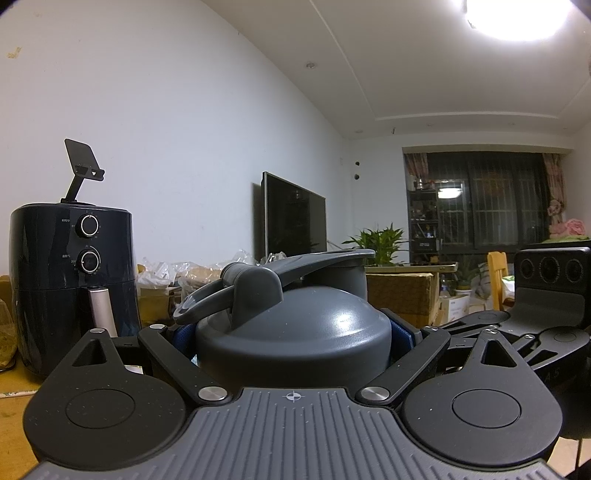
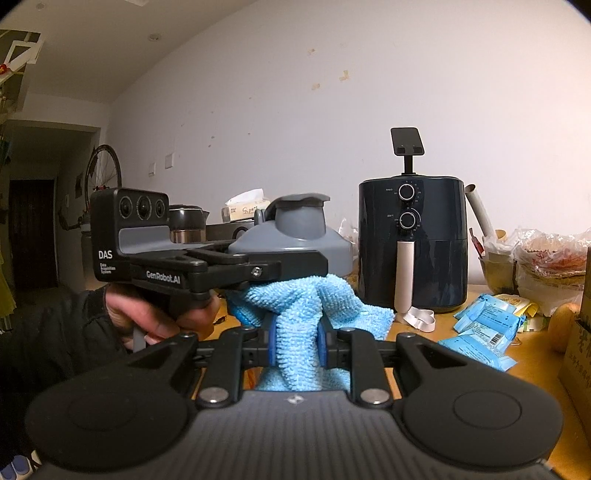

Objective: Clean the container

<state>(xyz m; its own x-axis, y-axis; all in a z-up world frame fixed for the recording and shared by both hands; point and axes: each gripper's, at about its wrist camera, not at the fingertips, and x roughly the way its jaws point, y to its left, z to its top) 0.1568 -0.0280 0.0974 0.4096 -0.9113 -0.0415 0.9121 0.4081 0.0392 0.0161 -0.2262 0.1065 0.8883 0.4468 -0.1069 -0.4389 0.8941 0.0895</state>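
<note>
Grey container (image 1: 295, 332) clamped in left tool (image 1: 295, 339) | right tool (image 2: 295, 345) grips blue cloth (image 2: 303, 314), right view only

A ceiling lamp (image 1: 517, 18) is glaring white at the top right of the left view and is blowing out there. The wall (image 1: 166, 110) is looking evenly lit, a little bluish. The window (image 1: 480, 206) is showing dark. The right view is looking dimmer, its doorway (image 2: 33, 236) sinking in shadow. Both views are bending strongly at the edges, with black corners.

Glossy plastic container lid (image 1: 295, 332); fluffy blue cloth (image 2: 299, 332).
</note>
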